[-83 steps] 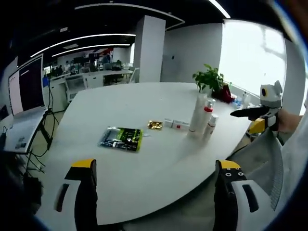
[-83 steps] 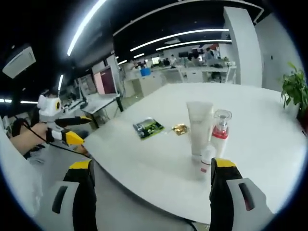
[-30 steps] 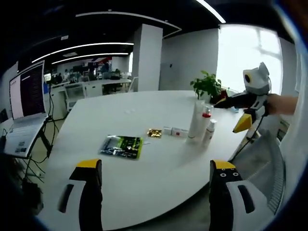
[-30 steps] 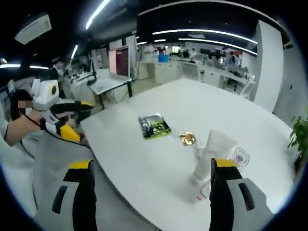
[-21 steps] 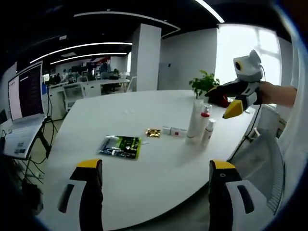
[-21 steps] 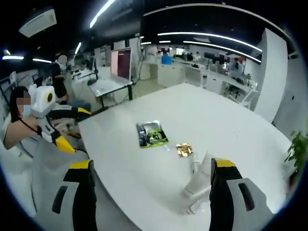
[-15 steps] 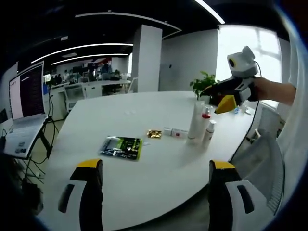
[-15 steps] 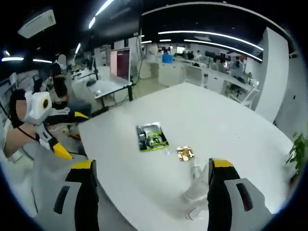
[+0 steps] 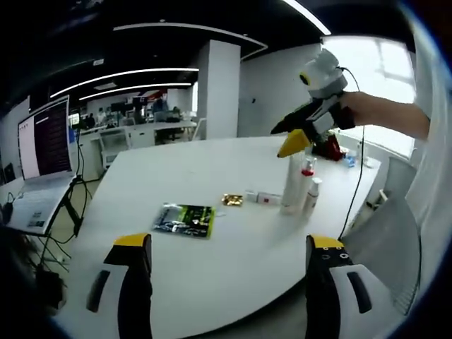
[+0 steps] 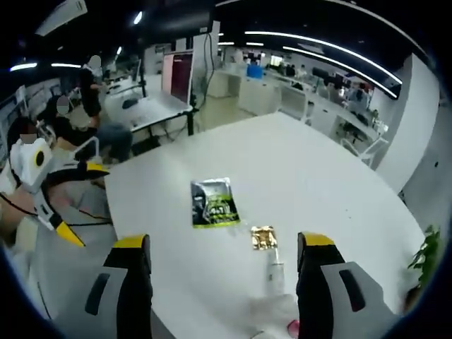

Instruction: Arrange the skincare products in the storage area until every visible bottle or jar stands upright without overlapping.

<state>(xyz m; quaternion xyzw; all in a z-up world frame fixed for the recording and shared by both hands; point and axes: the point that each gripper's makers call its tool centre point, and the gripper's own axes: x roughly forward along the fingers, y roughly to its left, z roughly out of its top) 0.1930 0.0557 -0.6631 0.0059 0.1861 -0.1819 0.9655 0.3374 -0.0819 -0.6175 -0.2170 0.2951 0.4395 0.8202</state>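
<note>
Office table (image 9: 212, 176): three upright skincare containers cluster near its right edge, a tall white tube (image 9: 292, 185), a pump bottle (image 9: 306, 180) and a small bottle (image 9: 312, 195). We hold the right gripper (image 9: 295, 134) above them and the left gripper (image 9: 226, 282) back, both with jaws apart. We judge them light and tippy; grip mid-body.

Open-plan office; dark ceiling (image 9: 85, 42) carrying curved light strips (image 9: 134, 73); white pillar (image 9: 219, 88) standing behind large white tabletop (image 9: 176, 176); bright window (image 9: 378, 85) glowing at side; monitor (image 9: 49, 138) sitting beside; desks (image 10: 282, 99) stretching beyond.
</note>
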